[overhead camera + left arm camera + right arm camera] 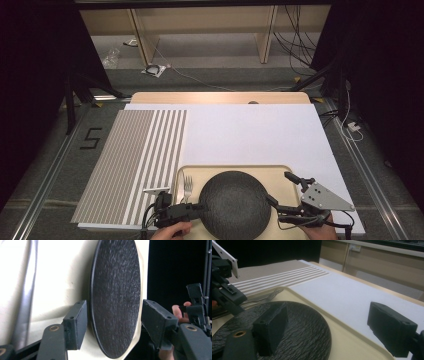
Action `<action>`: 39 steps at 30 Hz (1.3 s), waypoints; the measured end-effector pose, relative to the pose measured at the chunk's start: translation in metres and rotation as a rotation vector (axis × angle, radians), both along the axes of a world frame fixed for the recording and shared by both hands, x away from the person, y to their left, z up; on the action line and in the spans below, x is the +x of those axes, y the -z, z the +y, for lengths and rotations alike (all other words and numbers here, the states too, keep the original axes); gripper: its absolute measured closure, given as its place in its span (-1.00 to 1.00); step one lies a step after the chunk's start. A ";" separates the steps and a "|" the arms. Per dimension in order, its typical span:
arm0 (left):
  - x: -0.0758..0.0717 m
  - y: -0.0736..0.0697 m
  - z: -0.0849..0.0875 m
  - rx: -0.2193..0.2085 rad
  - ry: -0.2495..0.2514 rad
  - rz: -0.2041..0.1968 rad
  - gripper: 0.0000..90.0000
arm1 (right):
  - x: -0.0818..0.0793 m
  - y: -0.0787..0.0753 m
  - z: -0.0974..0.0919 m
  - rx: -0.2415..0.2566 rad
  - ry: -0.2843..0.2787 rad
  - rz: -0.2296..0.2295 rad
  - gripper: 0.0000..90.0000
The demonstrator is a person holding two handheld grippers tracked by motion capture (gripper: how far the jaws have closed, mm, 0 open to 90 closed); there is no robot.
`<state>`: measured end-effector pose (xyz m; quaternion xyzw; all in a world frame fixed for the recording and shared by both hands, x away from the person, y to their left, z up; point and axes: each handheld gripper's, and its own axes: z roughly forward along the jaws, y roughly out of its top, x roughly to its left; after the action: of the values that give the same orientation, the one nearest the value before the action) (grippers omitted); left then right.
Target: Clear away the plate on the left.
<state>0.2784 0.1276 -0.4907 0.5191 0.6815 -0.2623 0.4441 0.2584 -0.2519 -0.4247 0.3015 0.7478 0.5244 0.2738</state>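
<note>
A round black textured plate (234,202) lies in a cream tray (280,172) at the table's near edge. A silver fork (188,186) rests in the tray left of the plate. My left gripper (199,206) reaches in from the left and is open. In the left gripper view its jaws straddle the plate (115,297) rim: one sits by the tray (55,277) side, the other stands off the top face. My right gripper (280,189) is open at the plate's right edge. In the right gripper view one jaw hovers over the plate (299,327), the other beyond the tray rim (347,340).
A brown-and-white striped placemat (135,160) covers the table's left part and a white mat (250,132) the middle and right. The wooden table edge (220,97) shows at the back. Cables and shelving lie on the floor beyond.
</note>
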 end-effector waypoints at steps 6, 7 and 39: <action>0.004 -0.007 0.006 0.027 -0.002 -0.049 -0.19 | 0.000 0.000 0.000 0.002 0.000 0.000 -0.60; 0.005 -0.008 0.007 0.031 -0.005 -0.055 -0.19 | 0.000 0.000 0.000 0.002 0.000 0.001 -0.60; 0.014 -0.058 0.033 0.285 0.062 -0.554 -0.29 | 0.000 0.000 0.000 0.004 -0.002 0.004 -0.61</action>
<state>0.2925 0.1603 -0.4322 0.6484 0.5483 -0.0263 0.5276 0.2584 -0.2520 -0.4244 0.3022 0.7476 0.5255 0.2713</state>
